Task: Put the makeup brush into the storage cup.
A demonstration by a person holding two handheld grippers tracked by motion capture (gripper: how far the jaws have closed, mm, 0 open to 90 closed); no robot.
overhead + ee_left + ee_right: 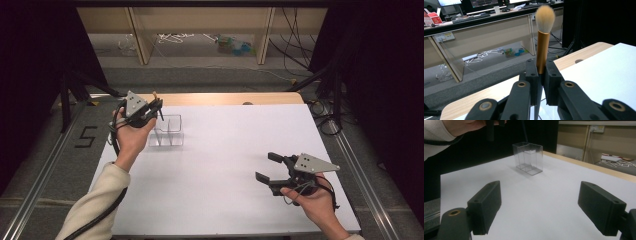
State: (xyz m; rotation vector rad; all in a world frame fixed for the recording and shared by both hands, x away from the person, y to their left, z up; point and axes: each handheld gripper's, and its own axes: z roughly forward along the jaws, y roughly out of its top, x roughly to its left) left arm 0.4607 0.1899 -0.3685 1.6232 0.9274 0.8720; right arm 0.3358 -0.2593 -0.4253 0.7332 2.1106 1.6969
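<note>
Left tool (541, 75) is clenched on a makeup brush (543, 40), upright above the clear organizer (167, 131) at far left. Right tool (266, 167) is released, hovering over the counter (225, 150) at near right.

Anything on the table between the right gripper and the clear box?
No. In the right gripper view, bare white table runs from the open right gripper to the clear box. The high view shows the same bare stretch.

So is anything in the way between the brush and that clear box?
Nothing visible is. The left gripper holds the brush upright above the clear box, whose top is open. The right gripper is far off on the other side of the table.
</note>
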